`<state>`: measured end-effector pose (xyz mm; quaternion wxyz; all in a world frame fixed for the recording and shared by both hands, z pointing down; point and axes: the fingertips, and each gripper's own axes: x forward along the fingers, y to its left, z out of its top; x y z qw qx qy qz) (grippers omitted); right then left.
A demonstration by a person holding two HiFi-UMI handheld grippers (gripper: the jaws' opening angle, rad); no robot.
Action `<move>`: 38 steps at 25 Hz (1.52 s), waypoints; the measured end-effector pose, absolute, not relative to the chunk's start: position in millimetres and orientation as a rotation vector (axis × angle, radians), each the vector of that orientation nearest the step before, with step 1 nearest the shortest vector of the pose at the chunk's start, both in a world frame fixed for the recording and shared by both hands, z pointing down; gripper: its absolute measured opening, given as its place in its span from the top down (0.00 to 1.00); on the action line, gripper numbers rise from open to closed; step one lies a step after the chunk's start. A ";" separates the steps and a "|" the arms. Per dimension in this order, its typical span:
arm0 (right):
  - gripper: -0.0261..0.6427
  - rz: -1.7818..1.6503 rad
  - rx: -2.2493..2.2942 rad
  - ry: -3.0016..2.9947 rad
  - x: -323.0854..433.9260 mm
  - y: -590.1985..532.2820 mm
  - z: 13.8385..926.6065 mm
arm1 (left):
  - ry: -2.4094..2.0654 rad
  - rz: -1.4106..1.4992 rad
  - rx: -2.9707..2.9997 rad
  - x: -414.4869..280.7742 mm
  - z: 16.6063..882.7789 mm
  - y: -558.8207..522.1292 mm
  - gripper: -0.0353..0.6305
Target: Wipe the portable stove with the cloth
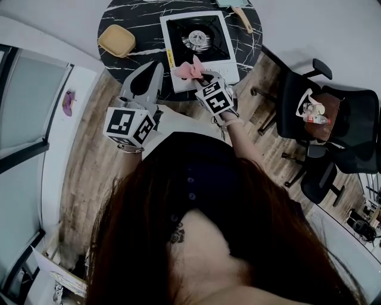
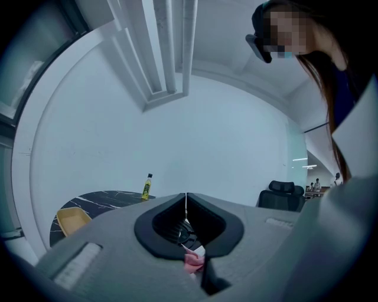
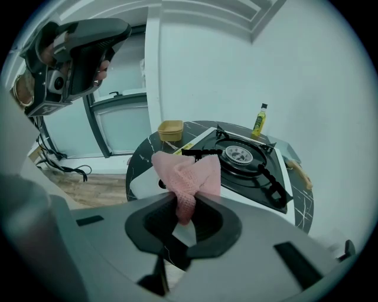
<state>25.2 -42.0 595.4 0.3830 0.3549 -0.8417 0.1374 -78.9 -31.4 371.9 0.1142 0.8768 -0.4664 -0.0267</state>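
The white portable stove [image 1: 199,39] with its black top and round burner sits on the round black marble table [image 1: 119,15]. Hanging over the stove's near edge is the pink cloth [image 1: 189,69], bunched up with my right gripper [image 1: 199,76] shut on it. In the right gripper view the cloth [image 3: 188,174] rises from between the jaws of the right gripper [image 3: 188,197], with the stove [image 3: 242,159] just beyond. To the left, my left gripper [image 1: 158,65] is raised off the table edge. Its jaws meet at the tips, and nothing is between them in the left gripper view [image 2: 186,197].
A yellow container [image 1: 116,40] lies on the table left of the stove. An oil bottle [image 3: 259,121] stands at the table's far side, and a wooden-handled tool [image 1: 241,18] lies near the stove's right. Black office chairs [image 1: 324,119] stand to the right on the wooden floor.
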 end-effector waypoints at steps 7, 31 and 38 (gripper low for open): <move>0.88 0.331 0.854 -2.163 7.5 -36.1 595.2 | -1.375 -0.086 2.565 -83.8 372.2 -32.6 0.92; 0.88 0.273 0.720 -2.213 -36.2 -19.1 593.4 | -1.389 -0.100 2.550 -100.8 372.1 -32.7 0.92; 0.88 0.264 0.646 -2.226 -52.8 -10.0 595.8 | -1.380 -0.099 2.554 -104.9 373.0 -36.4 0.92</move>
